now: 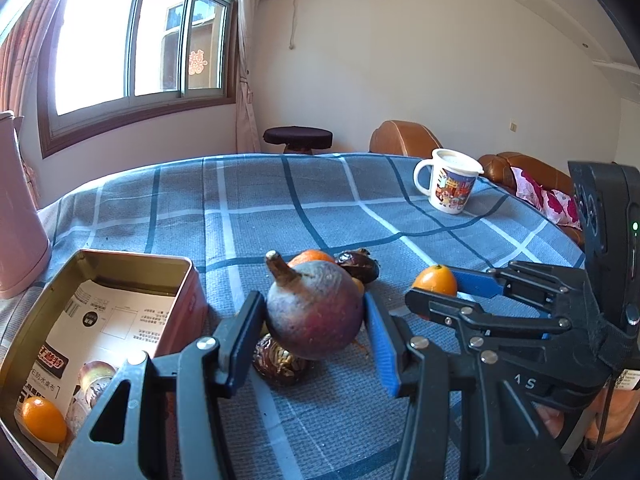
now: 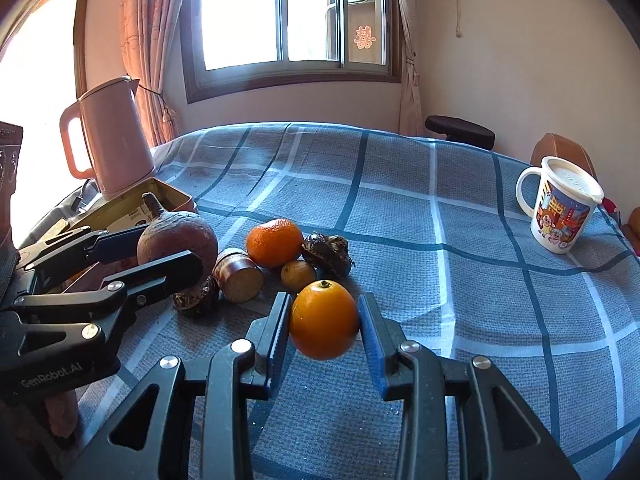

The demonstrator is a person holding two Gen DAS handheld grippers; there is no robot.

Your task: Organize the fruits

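both tools loaded: left tool [image 1: 314, 322] clamps the purple fruit [image 1: 314, 312], right tool [image 2: 324, 326] pinches a small orange [image 2: 323, 320]. next, probably carry both left and drop them in the tin [image 1: 48, 300].

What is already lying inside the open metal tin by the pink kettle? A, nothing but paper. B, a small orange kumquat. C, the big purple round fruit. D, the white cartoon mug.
B: a small orange kumquat lies on the printed paper in the open metal tin.

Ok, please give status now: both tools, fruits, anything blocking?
Left tool shut on purple fruit. Right tool shut on kumquat. Tin open, path clear.
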